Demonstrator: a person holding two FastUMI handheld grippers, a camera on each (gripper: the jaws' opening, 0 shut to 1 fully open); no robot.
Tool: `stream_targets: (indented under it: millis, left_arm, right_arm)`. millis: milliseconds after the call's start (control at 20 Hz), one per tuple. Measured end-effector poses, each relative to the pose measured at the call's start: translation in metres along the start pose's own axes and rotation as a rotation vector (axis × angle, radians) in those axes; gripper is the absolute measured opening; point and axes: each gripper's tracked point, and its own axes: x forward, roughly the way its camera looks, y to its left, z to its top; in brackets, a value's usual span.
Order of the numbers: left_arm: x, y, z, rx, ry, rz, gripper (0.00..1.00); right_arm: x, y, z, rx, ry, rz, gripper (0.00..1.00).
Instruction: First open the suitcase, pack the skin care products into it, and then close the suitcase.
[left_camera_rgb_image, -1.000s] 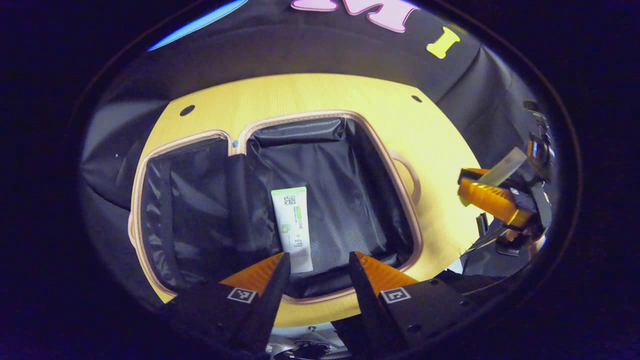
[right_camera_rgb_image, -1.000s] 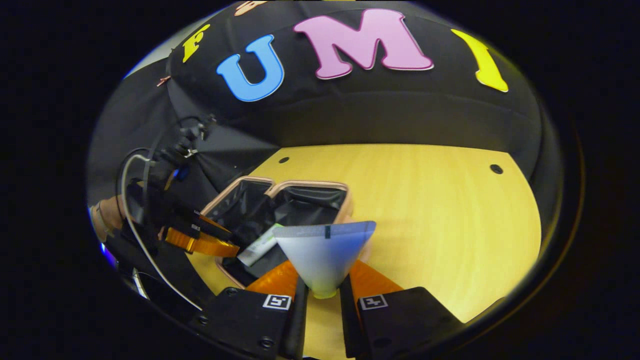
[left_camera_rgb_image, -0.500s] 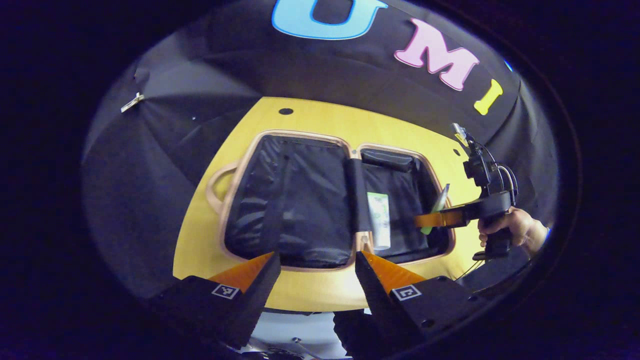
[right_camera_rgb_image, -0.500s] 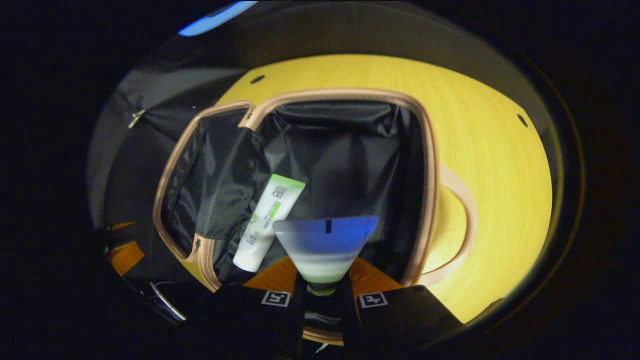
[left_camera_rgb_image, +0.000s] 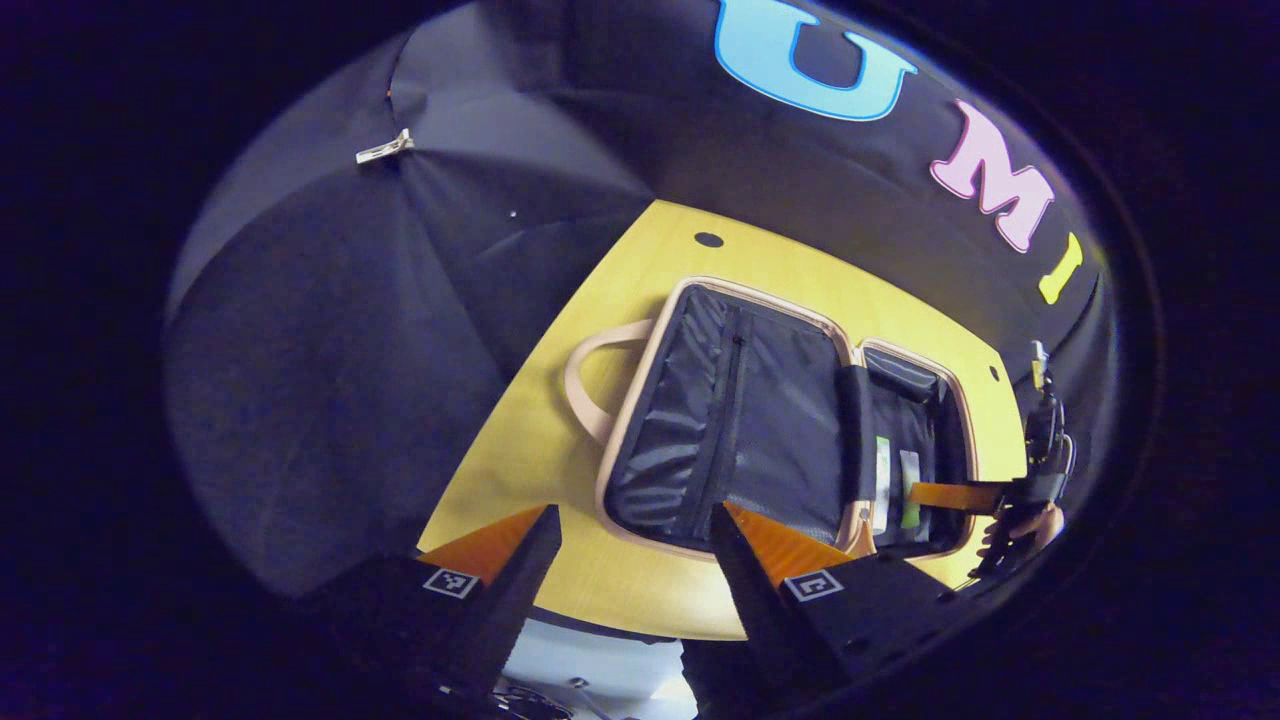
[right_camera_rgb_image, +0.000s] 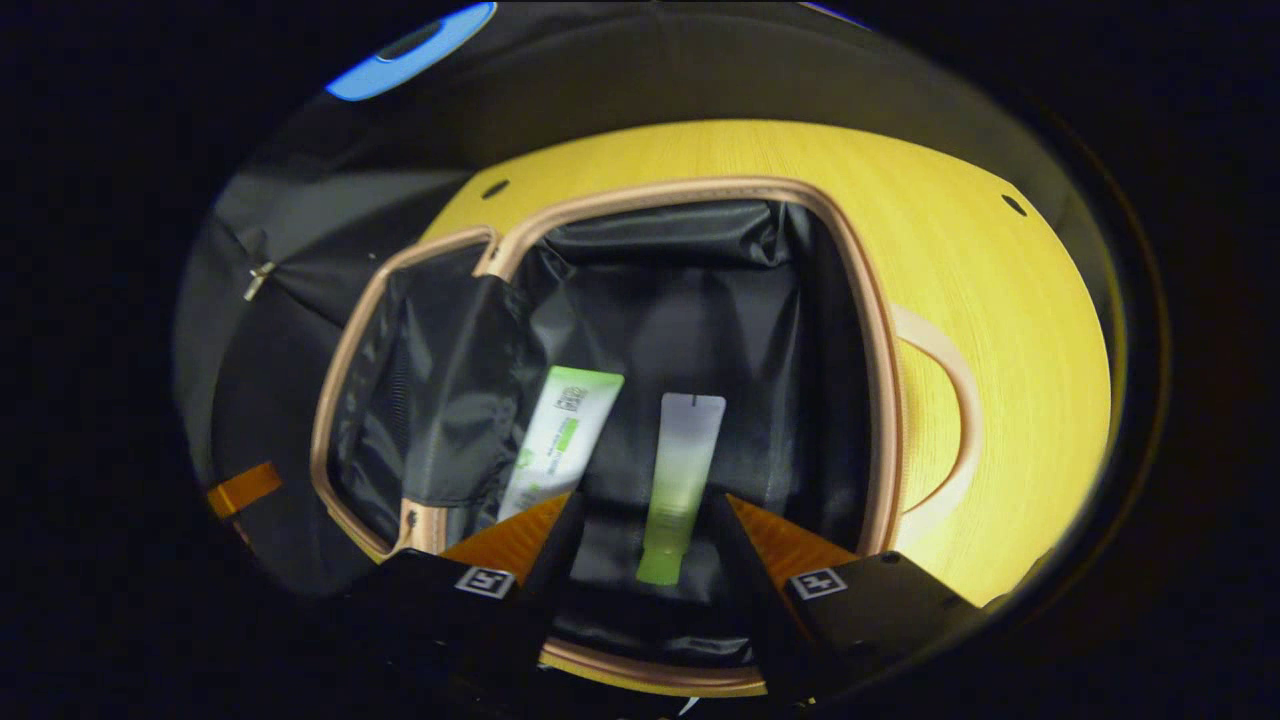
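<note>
right gripper view: suitcase (right_camera_rgb_image: 880, 330) lies open, white tube (right_camera_rgb_image: 558, 440) and green-capped tube (right_camera_rgb_image: 680, 480) inside; right gripper (right_camera_rgb_image: 640, 520) and left gripper (left_camera_rgb_image: 630, 530) both released; closing remains.

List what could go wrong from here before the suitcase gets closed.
The right claw hangs open just over the green-capped tube; pulling out carelessly could knock it into the white tube. Both tubes lie loose in one half of the suitcase, so folding it shut may slide or pinch them.
</note>
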Motion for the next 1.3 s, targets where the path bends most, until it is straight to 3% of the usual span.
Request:
stream_targets:
  millis: [50, 100, 200, 300, 450, 600, 750, 950, 1050, 1100, 1200, 1300]
  left_arm:
    - [-0.001, 0.004, 0.001, -0.008, -0.004, 0.006, 0.95]
    - [0.003, 0.009, 0.009, -0.009, -0.015, 0.012, 0.95]
    - [0.011, 0.022, 0.029, -0.017, -0.045, 0.043, 0.95]
    - [0.02, 0.031, 0.064, -0.056, -0.099, 0.064, 0.95]
    - [0.042, 0.035, 0.103, -0.141, -0.14, 0.044, 0.94]
    - [0.087, 0.056, 0.111, -0.177, -0.056, 0.087, 0.95]
    - [0.128, 0.064, 0.088, -0.206, 0.088, 0.101, 0.95]
    - [0.164, 0.071, 0.061, -0.296, 0.19, 0.125, 0.94]
    - [0.172, 0.079, 0.052, -0.25, 0.234, 0.184, 0.87]
    - [0.178, 0.063, 0.054, -0.235, 0.23, 0.119, 0.75]
    - [0.178, 0.057, 0.056, -0.189, 0.237, 0.137, 0.18]
    - [0.164, 0.052, 0.072, -0.127, 0.181, 0.122, 0.19]
  right_arm:
    - [-0.015, 0.003, 0.004, -0.013, -0.044, 0.033, 0.82]
    - [-0.03, 0.005, 0.01, -0.023, -0.098, 0.066, 0.96]
    - [-0.064, 0.004, 0.029, -0.042, -0.217, 0.11, 0.95]
    - [-0.098, -0.011, 0.044, -0.071, -0.3, 0.105, 0.95]
    - [-0.126, -0.039, 0.058, -0.018, -0.37, 0.071, 0.95]
    - [-0.141, -0.066, 0.063, -0.002, -0.409, 0.023, 0.95]
    - [-0.153, -0.087, 0.061, 0.02, -0.427, -0.01, 0.95]
    - [-0.165, -0.113, 0.051, 0.047, -0.424, -0.064, 0.95]
    - [-0.176, -0.127, 0.052, 0.051, -0.442, -0.099, 0.95]
    - [-0.179, -0.13, 0.054, 0.055, -0.452, -0.107, 0.95]
    - [-0.185, -0.133, 0.055, 0.06, -0.468, -0.116, 0.95]
    - [-0.195, -0.134, 0.06, 0.028, -0.496, -0.126, 0.95]
